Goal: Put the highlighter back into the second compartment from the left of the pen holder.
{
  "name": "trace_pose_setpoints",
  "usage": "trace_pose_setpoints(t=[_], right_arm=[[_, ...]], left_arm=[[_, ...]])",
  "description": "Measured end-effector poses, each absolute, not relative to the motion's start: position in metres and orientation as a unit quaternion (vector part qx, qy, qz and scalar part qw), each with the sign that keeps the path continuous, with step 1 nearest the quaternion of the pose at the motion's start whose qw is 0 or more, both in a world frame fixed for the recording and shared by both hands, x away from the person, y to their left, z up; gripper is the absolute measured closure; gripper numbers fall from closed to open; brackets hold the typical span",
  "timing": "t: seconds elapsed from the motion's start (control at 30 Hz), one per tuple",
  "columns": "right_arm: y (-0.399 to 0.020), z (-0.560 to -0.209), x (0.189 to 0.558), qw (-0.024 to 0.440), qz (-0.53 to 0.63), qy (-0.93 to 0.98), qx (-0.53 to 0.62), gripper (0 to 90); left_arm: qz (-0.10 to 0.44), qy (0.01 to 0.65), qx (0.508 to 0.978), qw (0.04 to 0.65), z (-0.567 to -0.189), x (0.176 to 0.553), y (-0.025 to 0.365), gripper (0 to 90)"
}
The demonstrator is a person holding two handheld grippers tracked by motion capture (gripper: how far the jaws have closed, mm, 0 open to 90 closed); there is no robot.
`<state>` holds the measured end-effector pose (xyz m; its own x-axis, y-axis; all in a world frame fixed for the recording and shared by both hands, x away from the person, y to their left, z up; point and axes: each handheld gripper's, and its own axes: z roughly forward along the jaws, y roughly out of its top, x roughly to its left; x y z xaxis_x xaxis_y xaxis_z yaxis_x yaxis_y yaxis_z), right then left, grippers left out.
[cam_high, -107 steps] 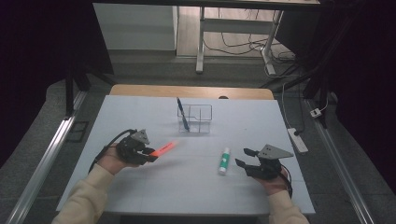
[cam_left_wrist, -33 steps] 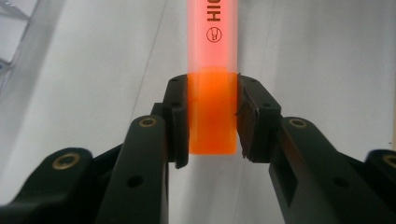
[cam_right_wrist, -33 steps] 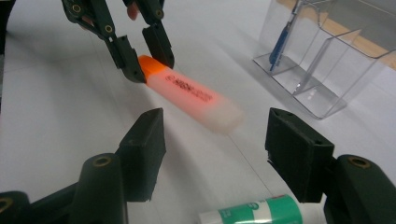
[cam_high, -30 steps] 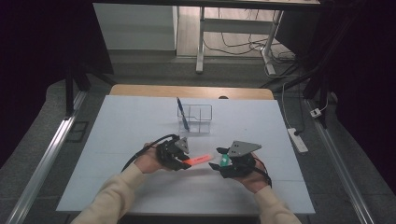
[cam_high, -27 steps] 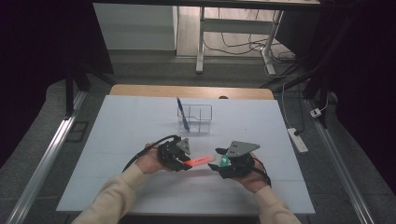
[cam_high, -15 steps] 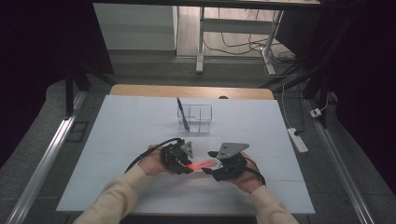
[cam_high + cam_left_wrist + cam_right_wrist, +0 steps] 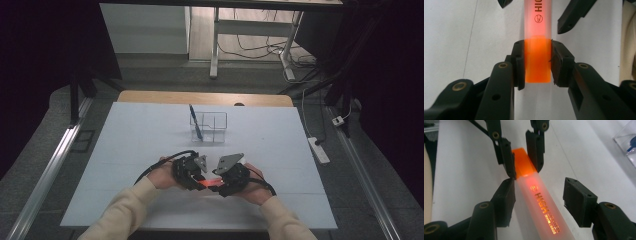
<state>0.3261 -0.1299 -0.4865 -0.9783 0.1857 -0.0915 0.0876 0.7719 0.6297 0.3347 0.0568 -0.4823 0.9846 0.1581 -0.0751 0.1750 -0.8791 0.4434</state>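
An orange highlighter point(image 7: 210, 184) with a frosted body point(image 7: 541, 205) and an orange cap point(image 7: 537, 57) is held just above the white table, near the front middle. My left gripper point(image 7: 536, 62) is shut on the orange cap, one pad on each side. My right gripper point(image 7: 540, 197) faces it from the other end, open. Its two jaws stand on either side of the frosted body with a gap on the right side. In the high view the left gripper point(image 7: 197, 179) and the right gripper point(image 7: 221, 187) nearly touch, tip to tip.
A clear plastic organiser point(image 7: 212, 127) with a blue pen point(image 7: 195, 122) leaning in it stands behind the hands, at mid table. The white table top point(image 7: 125, 150) spreads to both sides. A power strip point(image 7: 318, 150) lies on the floor at the right.
Both hands have drawn together toward the table's middle. The right gripper has moved left until its open jaws straddle the highlighter that the left gripper carries.
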Motion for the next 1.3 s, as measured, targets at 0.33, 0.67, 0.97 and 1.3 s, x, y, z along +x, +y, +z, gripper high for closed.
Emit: trace_pose_setpoints(t=[0.33, 0.67, 0.97, 1.3], right_arm=[[-0.122, -0.492, 0.322, 0.066, 0.304, 0.95, 0.035, 57.3], [-0.119, -0.493, 0.318, 0.064, 0.3, 0.952, 0.002, 64.3], [-0.123, -0.492, 0.32, 0.066, 0.306, 0.95, 0.017, 65.7], [-0.13, -0.489, 0.325, 0.085, 0.33, 0.939, 0.049, 65.7]], left_arm=[[-0.033, 0.071, 0.966, 0.245, -0.477, 0.334, 0.06, 66.5], [-0.047, 0.062, 0.958, 0.276, -0.47, 0.334, 0.07, 65.9], [-0.007, 0.104, 0.943, 0.316, -0.466, 0.335, 0.08, 47.5], [0.033, 0.17, 0.917, 0.359, -0.461, 0.338, 0.098, 31.2]])
